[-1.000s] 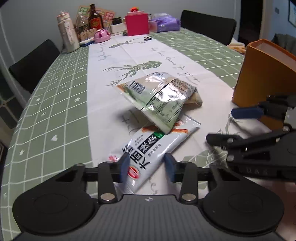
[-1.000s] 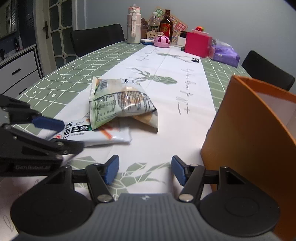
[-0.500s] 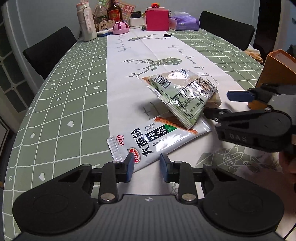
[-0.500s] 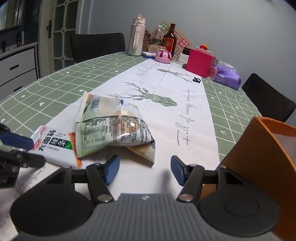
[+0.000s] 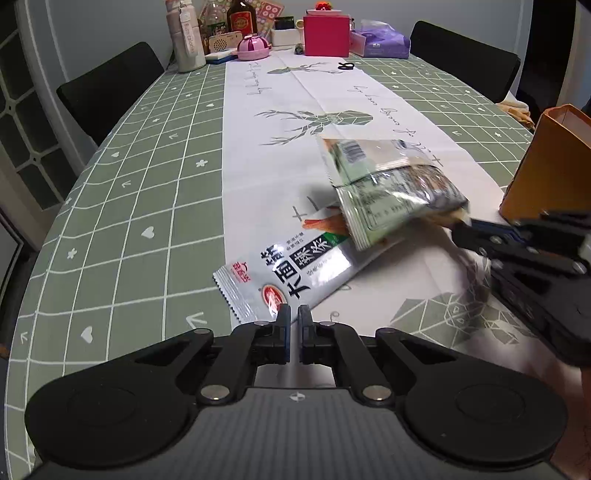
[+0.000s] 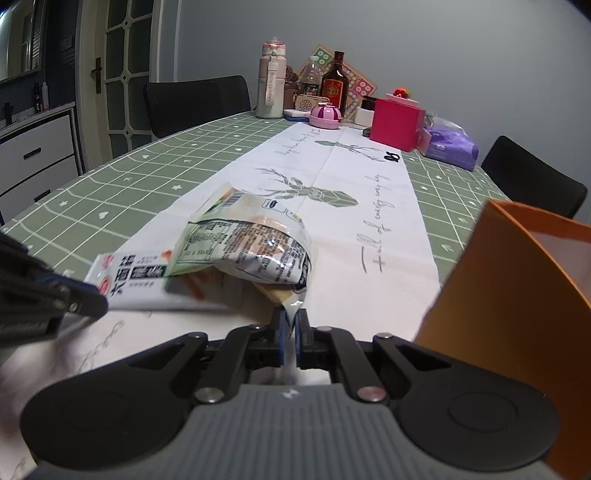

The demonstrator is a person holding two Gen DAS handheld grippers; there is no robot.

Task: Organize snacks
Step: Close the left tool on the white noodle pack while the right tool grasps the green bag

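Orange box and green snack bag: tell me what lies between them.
Only bare white table runner lies between the orange box and the green snack bag, seen clearest in the right wrist view.

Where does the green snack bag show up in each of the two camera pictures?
Left wrist: green bag, right of centre, lying over the white packet.
Right wrist: green bag, just left of centre, a corner pinched in the gripper.
Shared landmark: pink box at the far end.

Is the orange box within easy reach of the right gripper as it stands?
Probably yes: the orange box stands open-topped just beside the right gripper, nothing between them. But it is shut on the green snack bag.
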